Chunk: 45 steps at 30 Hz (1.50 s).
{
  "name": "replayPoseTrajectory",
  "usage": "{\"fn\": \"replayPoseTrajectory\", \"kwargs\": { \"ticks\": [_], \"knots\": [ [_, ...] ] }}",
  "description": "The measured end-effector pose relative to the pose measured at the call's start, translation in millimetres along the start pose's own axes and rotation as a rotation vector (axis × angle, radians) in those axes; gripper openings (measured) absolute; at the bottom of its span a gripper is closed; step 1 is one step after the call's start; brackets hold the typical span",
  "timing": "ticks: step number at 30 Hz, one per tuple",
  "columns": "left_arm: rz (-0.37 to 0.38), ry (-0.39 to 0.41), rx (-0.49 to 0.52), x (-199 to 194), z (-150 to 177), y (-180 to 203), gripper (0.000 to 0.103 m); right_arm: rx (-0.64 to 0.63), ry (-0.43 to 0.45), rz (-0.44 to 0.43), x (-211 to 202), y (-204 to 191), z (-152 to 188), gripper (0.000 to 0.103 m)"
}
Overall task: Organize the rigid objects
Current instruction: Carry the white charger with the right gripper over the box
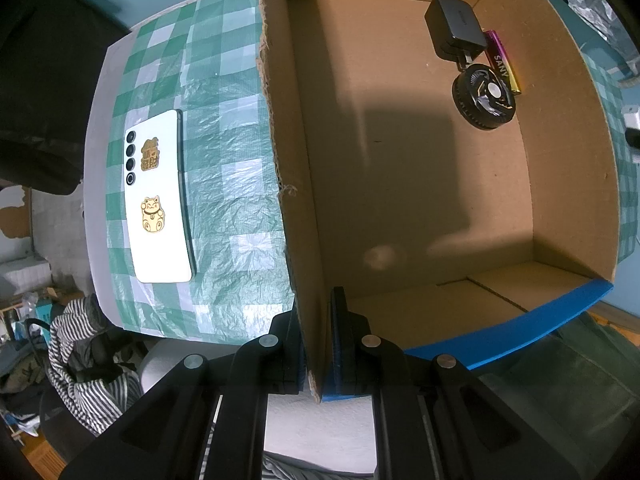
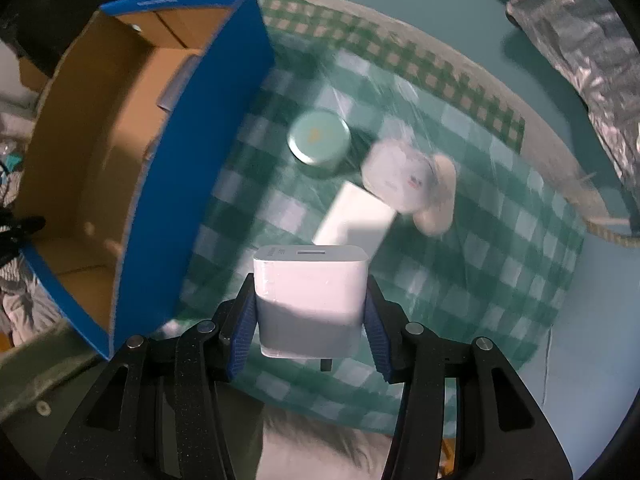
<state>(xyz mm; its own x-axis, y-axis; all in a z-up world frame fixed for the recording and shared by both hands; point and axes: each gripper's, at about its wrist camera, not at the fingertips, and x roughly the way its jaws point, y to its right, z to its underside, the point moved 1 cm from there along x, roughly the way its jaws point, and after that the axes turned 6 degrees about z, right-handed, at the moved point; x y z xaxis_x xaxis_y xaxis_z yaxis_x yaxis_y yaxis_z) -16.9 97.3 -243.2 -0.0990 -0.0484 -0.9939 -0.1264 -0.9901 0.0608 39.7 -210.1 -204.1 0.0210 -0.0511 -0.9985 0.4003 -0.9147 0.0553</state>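
Observation:
My left gripper (image 1: pixel 316 344) is shut on the near wall of an open cardboard box (image 1: pixel 296 208), one finger outside and one inside. On the box floor lie a black charger (image 1: pixel 456 26), a round black fan-like part (image 1: pixel 484 98) and a pink-and-gold bar (image 1: pixel 504 62). A white phone (image 1: pixel 160 200) with gold stickers lies back up on the green checked cloth left of the box. My right gripper (image 2: pixel 310 312) is shut on a white charger cube (image 2: pixel 310 300), held above the cloth to the right of the blue-sided box (image 2: pixel 200 184).
On the cloth beyond the right gripper lie a round pale-green tin (image 2: pixel 318 140), a flat white block (image 2: pixel 354 220) and a white case (image 2: pixel 400 178) against a beige lump (image 2: pixel 438 196). Crinkled foil (image 2: pixel 592 80) hangs at the far right. Striped fabric (image 1: pixel 88 368) sits below the table edge.

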Motion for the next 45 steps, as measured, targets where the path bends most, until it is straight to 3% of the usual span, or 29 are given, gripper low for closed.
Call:
{"fn": "replayPoseTrajectory", "kwargs": {
  "ticks": [19,30,45],
  "knots": [
    [0.003,0.004,0.001,0,0,-2,0.009,-0.184,0.109,-0.042,-47,-69,-63,0.049],
    [0.008,0.007,-0.005,-1,-3,0,0.009,-0.26,0.087,-0.035,-30,-104,-78,0.049],
    [0.01,0.016,0.0,-4,0,-2,0.009,-0.313,0.041,-0.018,3,-125,-70,0.049]
  ]
}}
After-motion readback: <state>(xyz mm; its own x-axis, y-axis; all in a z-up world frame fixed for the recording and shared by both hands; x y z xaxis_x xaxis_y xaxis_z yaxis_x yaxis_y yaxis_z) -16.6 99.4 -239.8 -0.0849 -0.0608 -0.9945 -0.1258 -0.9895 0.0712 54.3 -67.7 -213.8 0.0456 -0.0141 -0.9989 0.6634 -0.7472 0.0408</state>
